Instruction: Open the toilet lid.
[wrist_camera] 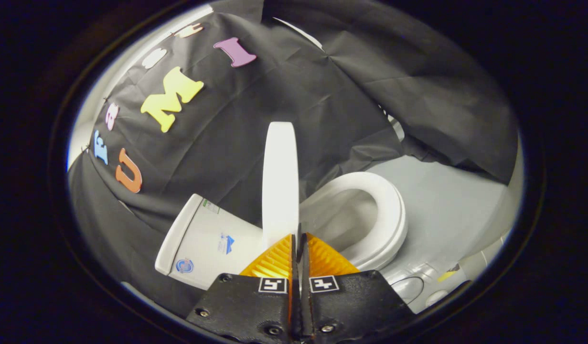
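Note:
The white toilet lid stands raised, seen edge-on, directly beyond my fingertips. On one side of it lies the white seat ring around the open bowl; on the other side is the white tank with small stickers. My gripper is shut, its fingers pressed together with nothing between them. The fingertips sit at the lid's near end, whose lowest part is hidden behind one finger. Whether they touch the lid I cannot tell.
Black cloth walls hang close behind the tank and the lid. A grey floor spreads beyond the seat. A pale rounded fitting lies on the floor near the fingers on the seat's side.

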Demonstrator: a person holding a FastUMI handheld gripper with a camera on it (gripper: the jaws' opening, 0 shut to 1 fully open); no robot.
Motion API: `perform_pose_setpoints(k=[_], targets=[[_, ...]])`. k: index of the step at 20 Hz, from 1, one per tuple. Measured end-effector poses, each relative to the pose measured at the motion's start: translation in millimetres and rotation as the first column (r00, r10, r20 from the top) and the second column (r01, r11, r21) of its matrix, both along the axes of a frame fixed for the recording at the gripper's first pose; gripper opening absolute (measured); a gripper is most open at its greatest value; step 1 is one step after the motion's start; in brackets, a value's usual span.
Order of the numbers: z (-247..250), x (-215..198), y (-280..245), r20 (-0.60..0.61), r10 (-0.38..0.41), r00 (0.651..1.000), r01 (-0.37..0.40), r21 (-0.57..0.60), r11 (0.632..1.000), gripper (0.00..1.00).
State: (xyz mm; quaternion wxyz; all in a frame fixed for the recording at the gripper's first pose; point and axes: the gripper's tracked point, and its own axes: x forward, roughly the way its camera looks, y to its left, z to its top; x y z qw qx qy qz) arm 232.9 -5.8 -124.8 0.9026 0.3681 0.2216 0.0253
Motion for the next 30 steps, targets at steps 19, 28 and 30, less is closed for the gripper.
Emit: perform_pose_setpoints(k=[19,28,30], targets=[[49,-5,64,0.048,0.057,0.997,-0.047,-0.195,0.980,0.04],[67,-10,100,0.068,0.083,0.994,-0.060,-0.299,0.952,0.05],[71,-9,108,0.074,0.094,0.993,-0.064,-0.334,0.940,0.07]])
